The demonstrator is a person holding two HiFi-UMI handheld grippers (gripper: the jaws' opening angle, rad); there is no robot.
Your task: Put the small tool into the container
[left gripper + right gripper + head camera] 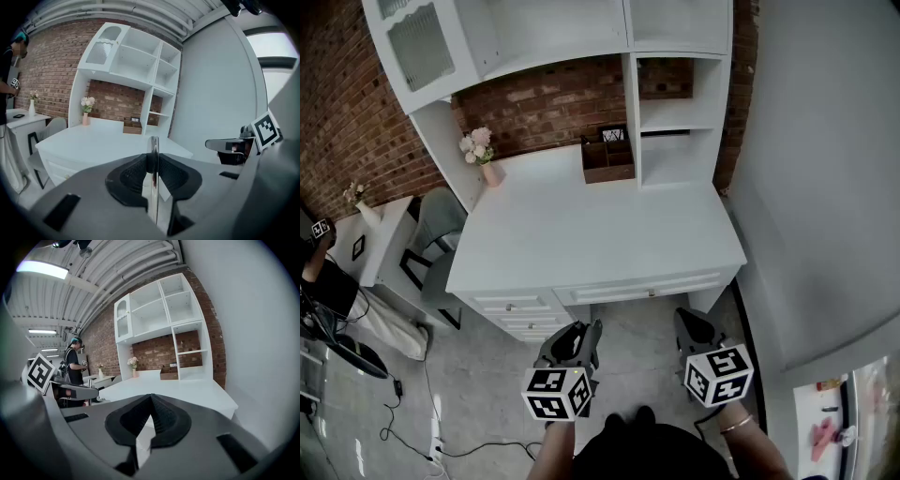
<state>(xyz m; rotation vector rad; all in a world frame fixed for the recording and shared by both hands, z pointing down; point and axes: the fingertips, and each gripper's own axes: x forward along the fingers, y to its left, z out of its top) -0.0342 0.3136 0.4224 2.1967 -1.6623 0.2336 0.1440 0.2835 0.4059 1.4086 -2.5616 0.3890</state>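
Note:
My left gripper [584,334] is held low in front of the white desk [581,234], shut on a thin shiny metal tool [153,146]. The tool stands upright between the black pads and pokes out above them. The right gripper [694,324] hangs beside it, shut with nothing in its jaws [151,397]. The container is a brown wooden organizer [607,156] with compartments. It stands at the back of the desk against the hutch, far from both grippers, and shows in the left gripper view [132,127] and the right gripper view [168,374].
A white hutch [675,112] with open shelves rises over the desk against a brick wall. A vase of pink flowers [483,155] stands back left. A grey chair [436,234], a side table [380,239] and a person [74,363] are at the left. Cables [412,403] lie on the floor.

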